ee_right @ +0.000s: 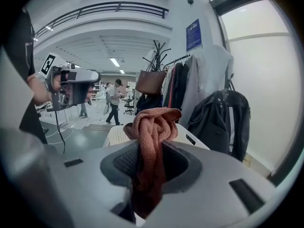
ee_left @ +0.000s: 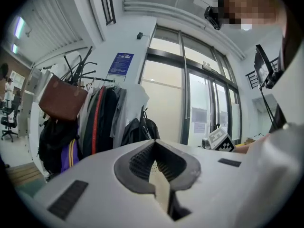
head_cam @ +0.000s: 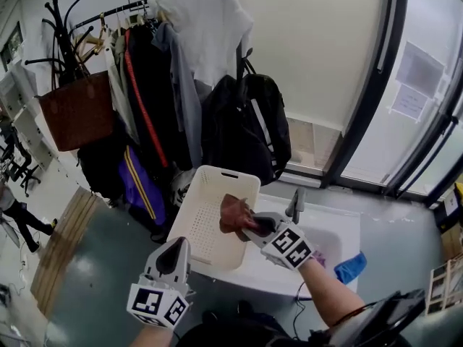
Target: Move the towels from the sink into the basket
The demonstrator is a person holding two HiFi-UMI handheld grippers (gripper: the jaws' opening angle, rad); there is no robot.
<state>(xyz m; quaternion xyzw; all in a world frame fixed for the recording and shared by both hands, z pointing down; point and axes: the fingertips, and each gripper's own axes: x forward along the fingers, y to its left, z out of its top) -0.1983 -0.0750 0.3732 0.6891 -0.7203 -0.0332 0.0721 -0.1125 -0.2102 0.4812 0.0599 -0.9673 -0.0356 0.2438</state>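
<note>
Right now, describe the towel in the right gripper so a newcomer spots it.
Start at the white sink, then the white basket on its left. Over the basket's right edge, the right gripper pinches a bunched rust-brown towel; the blue towel and purple towel lie at the sink.

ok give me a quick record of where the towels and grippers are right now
right gripper: shut on reddish-brown towel, over the basket
basket: white, at the sink's left end, no towel seen lying in it
sink: purple towel inside
blue towel: at the sink's right edge
left gripper: jaws together, empty
</note>
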